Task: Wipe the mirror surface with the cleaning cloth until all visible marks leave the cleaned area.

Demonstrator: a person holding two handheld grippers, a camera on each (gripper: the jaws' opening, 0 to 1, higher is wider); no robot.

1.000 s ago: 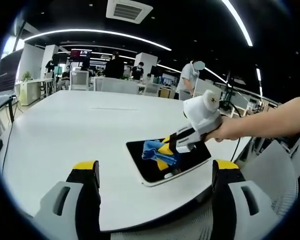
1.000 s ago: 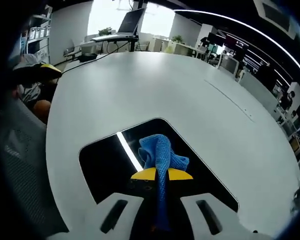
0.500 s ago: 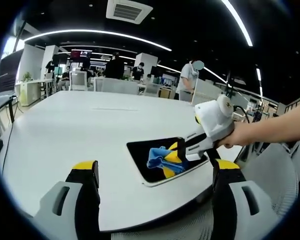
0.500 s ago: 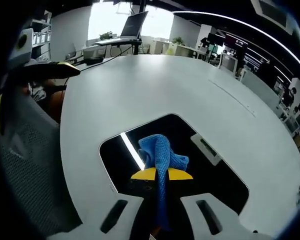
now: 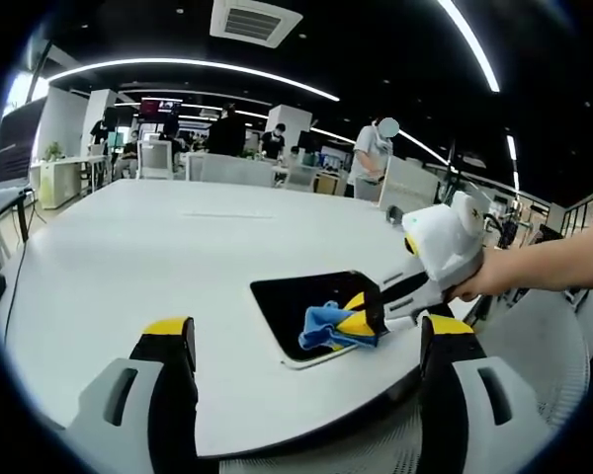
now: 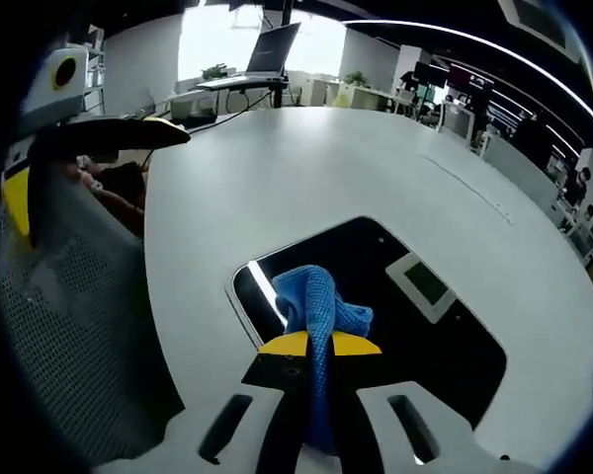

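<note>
— Where is the mirror?

— The mirror (image 5: pixel 298 308) lies flat on the white tabletop (image 5: pixel 158 257), near the edge closest to the person. Its surface looks black and reflects a ceiling light strip in the right gripper view (image 6: pixel 415 296).

— And the cloth?

— The blue cloth (image 6: pixel 318 308) is pinched between the yellow-tipped jaws of the right hand-held gripper (image 6: pixel 319 345), which are pressed together on it. In the left gripper view the right hand-held gripper (image 5: pixel 364 318) holds the cloth (image 5: pixel 326 328) down on the mirror's near corner, and a hand (image 5: pixel 474 286) grips its white body.

— What about the left one?

— The left hand-held gripper (image 5: pixel 306 341) has its jaws spread wide, holding nothing, above the tabletop edge and apart from the mirror. It also shows at the left of the right gripper view (image 6: pixel 99 138).

— Anything else around?

— A mesh chair (image 6: pixel 79 326) sits beside the tabletop, and people stand among desks in the far background (image 5: pixel 374 158).
</note>
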